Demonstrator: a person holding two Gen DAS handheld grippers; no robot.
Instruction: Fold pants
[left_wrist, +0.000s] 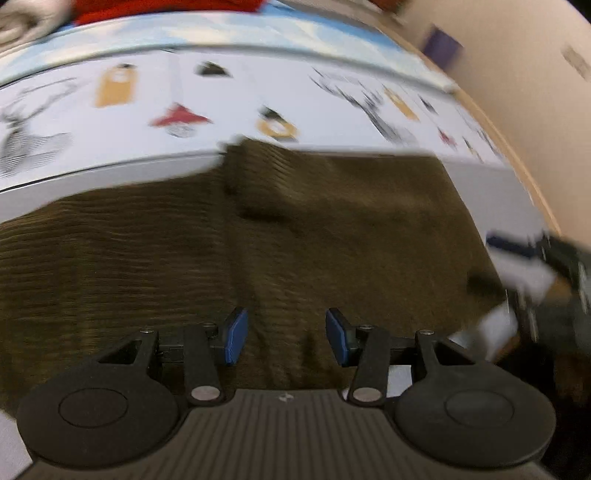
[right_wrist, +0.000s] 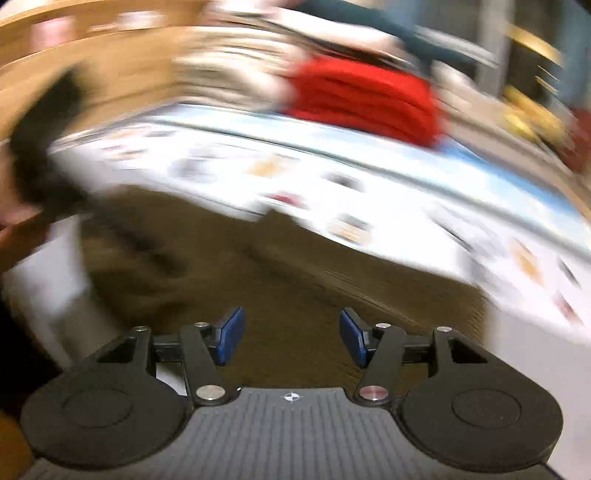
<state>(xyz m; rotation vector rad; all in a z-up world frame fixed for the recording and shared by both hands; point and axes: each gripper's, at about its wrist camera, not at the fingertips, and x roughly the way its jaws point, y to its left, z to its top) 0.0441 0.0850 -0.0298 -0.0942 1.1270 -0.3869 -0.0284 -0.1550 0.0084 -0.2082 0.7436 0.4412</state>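
Olive corduroy pants (left_wrist: 258, 240) lie spread near the front edge of the printed tablecloth (left_wrist: 332, 99), one far corner turned over; fold barely begun. Left gripper (left_wrist: 282, 336) and right gripper (right_wrist: 291, 336) both spread, empty, above fabric; most folding left.

Olive-brown ribbed pants (left_wrist: 258, 240) lie on a white cloth (left_wrist: 229, 96) printed with grey reindeer, red and mustard ornaments; red fabric (right_wrist: 365, 96) behind.

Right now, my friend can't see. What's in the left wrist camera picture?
The open left gripper hovers over olive-brown ribbed pants lying on a white cloth printed with deer and ornament shapes. Something red sits at the far edge, and the picture is a bit blurry.
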